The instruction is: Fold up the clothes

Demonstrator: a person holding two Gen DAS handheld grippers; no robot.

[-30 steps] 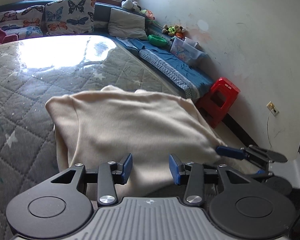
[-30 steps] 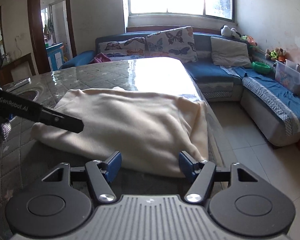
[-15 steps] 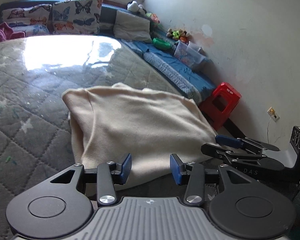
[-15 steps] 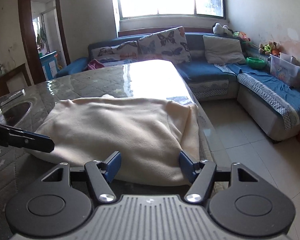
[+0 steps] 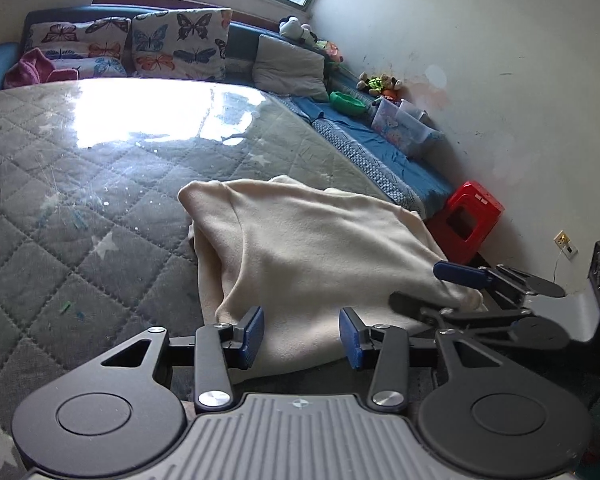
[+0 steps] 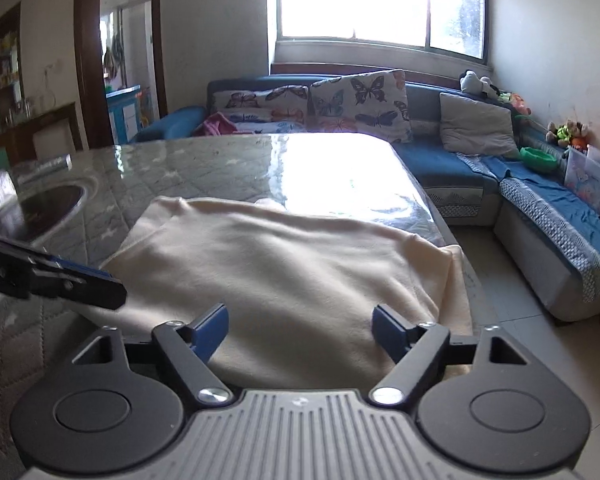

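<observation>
A cream garment (image 5: 312, 248) lies folded on the grey quilted table (image 5: 80, 220) near its right edge. My left gripper (image 5: 302, 336) is open at the garment's near hem, the cloth showing between its blue pads without being pinched. My right gripper (image 6: 300, 330) hovers over the same garment (image 6: 284, 272) and its jaws are opening, with cloth under the gap and no pad pressing on it. In the left wrist view the right gripper (image 5: 432, 288) straddles the garment's near right corner. The left gripper's finger (image 6: 80, 284) pokes in at the garment's left side.
The table edge (image 6: 448, 236) drops to a tiled floor on the right. A blue sofa (image 6: 540, 208) with butterfly cushions wraps the far side and right. A red stool (image 5: 468, 220) stands by the wall. A dark round dish (image 6: 40, 208) sits on the table's left.
The right gripper's jaws have spread wider. Both grippers shifted along the garment's near edge, and the right gripper now reaches further into the left wrist view, at the cloth's corner.
</observation>
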